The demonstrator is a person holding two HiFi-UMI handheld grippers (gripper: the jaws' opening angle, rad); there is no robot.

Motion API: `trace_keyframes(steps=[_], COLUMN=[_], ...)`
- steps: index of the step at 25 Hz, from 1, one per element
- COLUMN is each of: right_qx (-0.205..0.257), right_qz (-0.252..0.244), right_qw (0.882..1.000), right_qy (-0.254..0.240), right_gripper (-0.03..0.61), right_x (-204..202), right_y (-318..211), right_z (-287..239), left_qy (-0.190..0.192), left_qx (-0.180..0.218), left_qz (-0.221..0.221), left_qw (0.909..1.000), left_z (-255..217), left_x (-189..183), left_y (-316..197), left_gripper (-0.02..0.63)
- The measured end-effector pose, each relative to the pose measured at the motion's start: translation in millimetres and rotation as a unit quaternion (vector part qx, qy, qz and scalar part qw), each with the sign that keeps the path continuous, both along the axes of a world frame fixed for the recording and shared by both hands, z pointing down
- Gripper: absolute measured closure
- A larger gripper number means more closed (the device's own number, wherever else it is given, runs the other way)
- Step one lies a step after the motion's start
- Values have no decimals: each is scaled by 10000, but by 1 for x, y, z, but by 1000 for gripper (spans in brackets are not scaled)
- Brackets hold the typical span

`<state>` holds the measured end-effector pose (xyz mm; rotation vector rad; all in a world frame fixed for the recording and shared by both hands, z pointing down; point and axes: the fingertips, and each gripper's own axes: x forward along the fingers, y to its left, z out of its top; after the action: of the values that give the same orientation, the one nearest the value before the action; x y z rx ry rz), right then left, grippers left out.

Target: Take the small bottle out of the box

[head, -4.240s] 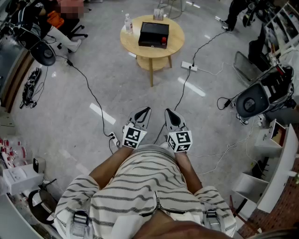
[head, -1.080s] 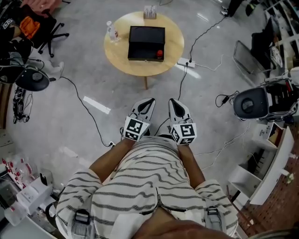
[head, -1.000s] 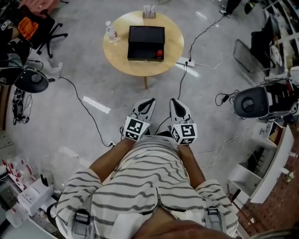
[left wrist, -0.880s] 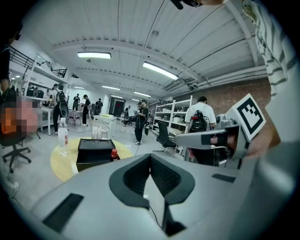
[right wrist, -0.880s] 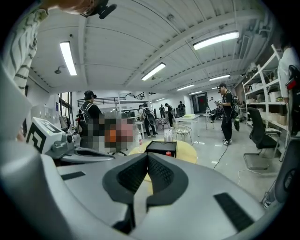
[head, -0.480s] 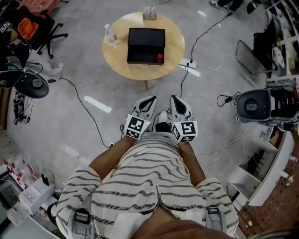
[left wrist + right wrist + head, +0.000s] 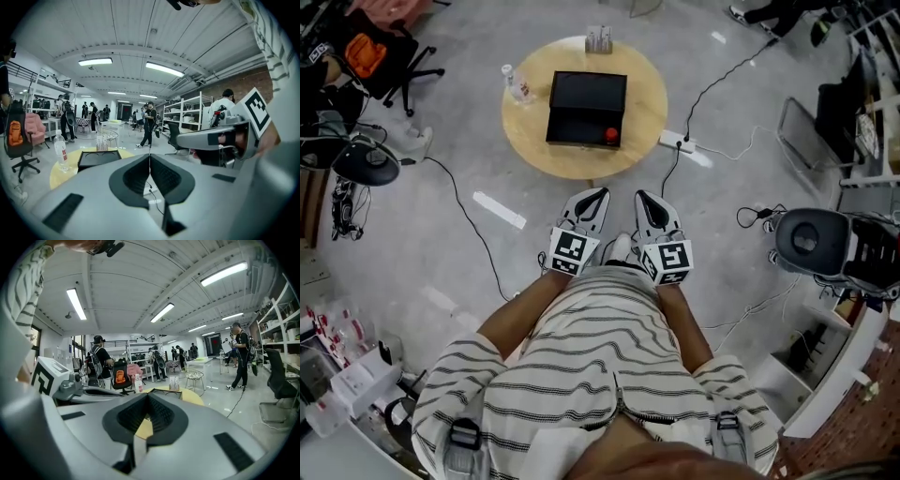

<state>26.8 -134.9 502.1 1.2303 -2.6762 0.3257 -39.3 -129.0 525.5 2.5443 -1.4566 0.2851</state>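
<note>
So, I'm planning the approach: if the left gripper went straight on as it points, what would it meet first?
Probably the round table, at its near edge short of the black box; the left gripper has only floor ahead until then. Height is unclear; it might pass above.

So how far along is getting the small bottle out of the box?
Nothing done yet. The black box sits on the round table with a red-capped item inside. Left gripper and right gripper are shut, empty, short of the table. Reaching, gripping, lifting out remain.
</note>
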Motion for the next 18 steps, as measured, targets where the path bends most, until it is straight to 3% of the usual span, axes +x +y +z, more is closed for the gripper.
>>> trace_keyframes(steps=[18], right_qx=[-240], right_qz=[-285], right_qw=[9993], right_qy=[-20], right_gripper=[560], right_x=[7], right_y=[-22], right_z=[21], left_qy=[-200], left_qx=[-284], left_qz=[-564], left_qw=[9978], left_z=[30], left_x=[-1], left_y=[-49], left_gripper=[591])
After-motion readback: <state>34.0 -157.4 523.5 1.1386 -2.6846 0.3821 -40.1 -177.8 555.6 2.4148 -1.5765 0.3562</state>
